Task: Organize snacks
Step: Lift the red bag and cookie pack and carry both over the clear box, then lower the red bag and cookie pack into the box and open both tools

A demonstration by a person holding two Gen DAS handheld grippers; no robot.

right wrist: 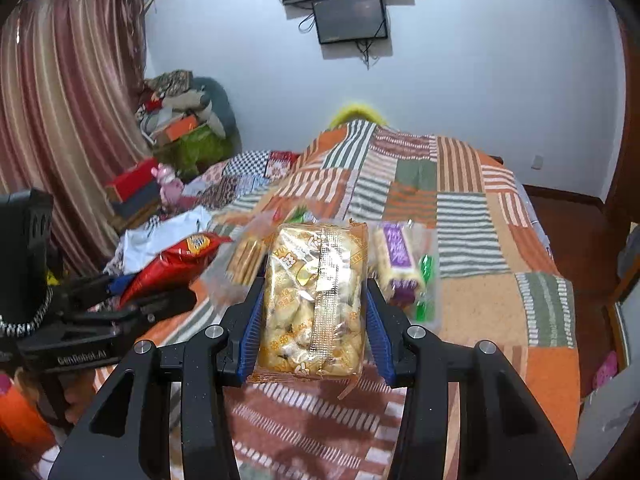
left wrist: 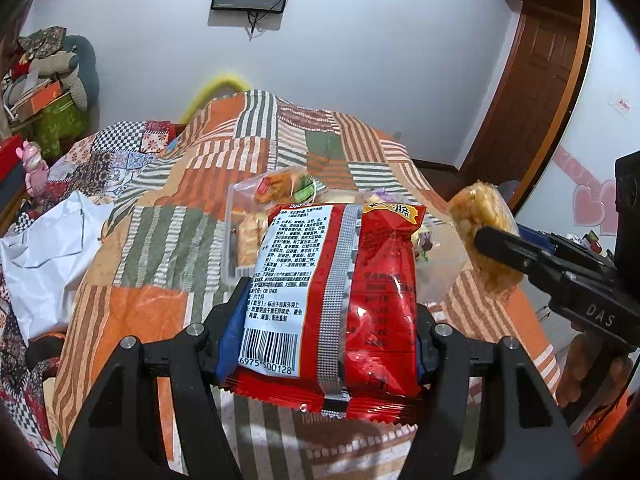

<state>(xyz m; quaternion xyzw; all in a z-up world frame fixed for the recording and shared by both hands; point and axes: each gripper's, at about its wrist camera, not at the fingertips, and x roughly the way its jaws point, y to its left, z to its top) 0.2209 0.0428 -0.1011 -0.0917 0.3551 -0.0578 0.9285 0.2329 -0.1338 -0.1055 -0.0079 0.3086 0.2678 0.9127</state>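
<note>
My left gripper (left wrist: 320, 320) is shut on a red snack bag (left wrist: 336, 304) with a white label and barcode, held above the bed; it also shows in the right wrist view (right wrist: 176, 264). My right gripper (right wrist: 314, 312) is shut on a yellow clear pack of puffed snacks (right wrist: 314, 304), also seen at the right of the left wrist view (left wrist: 484, 236). Below both, a clear plastic box (left wrist: 240, 232) holds several snack packs, among them a purple-labelled pack (right wrist: 396, 260) and biscuits (right wrist: 244, 256).
The patchwork orange, green and striped bedspread (right wrist: 480, 240) covers the bed. A white plastic bag (left wrist: 44, 248) lies at the left. Piled clothes and boxes (right wrist: 180, 120) stand at the far left by the curtain. A wooden door (left wrist: 536, 92) is at the right.
</note>
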